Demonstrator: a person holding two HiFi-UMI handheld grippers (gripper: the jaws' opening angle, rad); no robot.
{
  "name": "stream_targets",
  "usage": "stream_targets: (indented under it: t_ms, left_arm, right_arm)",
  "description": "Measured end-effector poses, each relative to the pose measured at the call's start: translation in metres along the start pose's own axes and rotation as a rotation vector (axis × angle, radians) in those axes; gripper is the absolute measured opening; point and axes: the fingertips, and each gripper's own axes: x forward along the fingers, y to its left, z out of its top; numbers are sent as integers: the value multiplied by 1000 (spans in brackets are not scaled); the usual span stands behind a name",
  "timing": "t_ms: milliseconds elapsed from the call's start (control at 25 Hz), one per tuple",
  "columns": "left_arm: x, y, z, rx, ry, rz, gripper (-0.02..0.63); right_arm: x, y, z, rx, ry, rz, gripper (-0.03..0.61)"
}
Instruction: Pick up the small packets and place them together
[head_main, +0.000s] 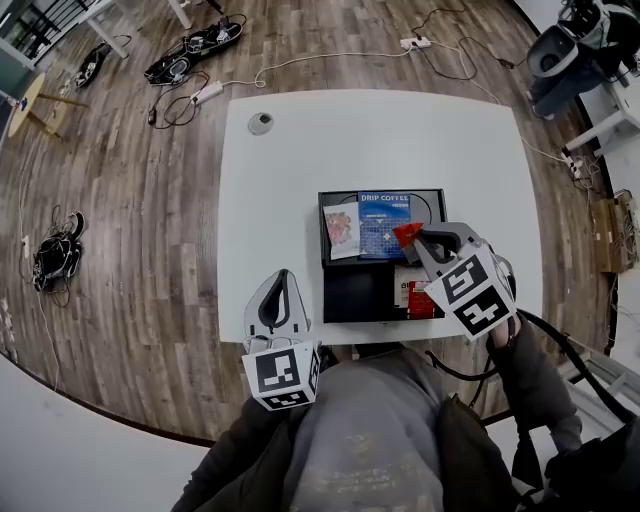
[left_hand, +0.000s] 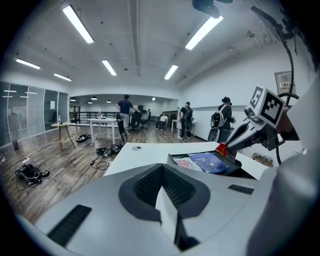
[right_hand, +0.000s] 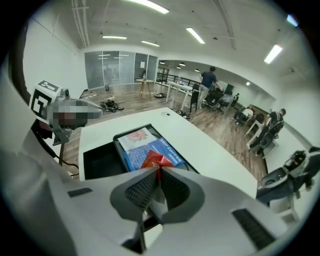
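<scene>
Right tool (head_main: 412, 236) is pinched shut on a small red packet (head_main: 406, 234), gripping it by one edge. It hangs in the air over the black tray (head_main: 352, 298), jaws pointing steeply down. Just past it, in the tray's far section, a blue drip coffee packet (head_main: 384, 224) lies flat, with a pink-and-white packet (head_main: 341, 229) right against its left side. Some red-and-white packets (head_main: 417, 298) sit in the near right section, half hidden behind the tool. Left tool (head_main: 281, 280) has its jaws together with nothing in them. It's off the tray's near left corner, over the near edge of the white counter (head_main: 300, 150).
</scene>
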Motion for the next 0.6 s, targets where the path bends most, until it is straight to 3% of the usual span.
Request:
stream_targets:
  t_ms: [600]
  left_arm:
    - [8, -5, -11, 9, 62, 34, -2]
  right_arm:
    - [30, -28, -12, 42, 29, -7, 35]
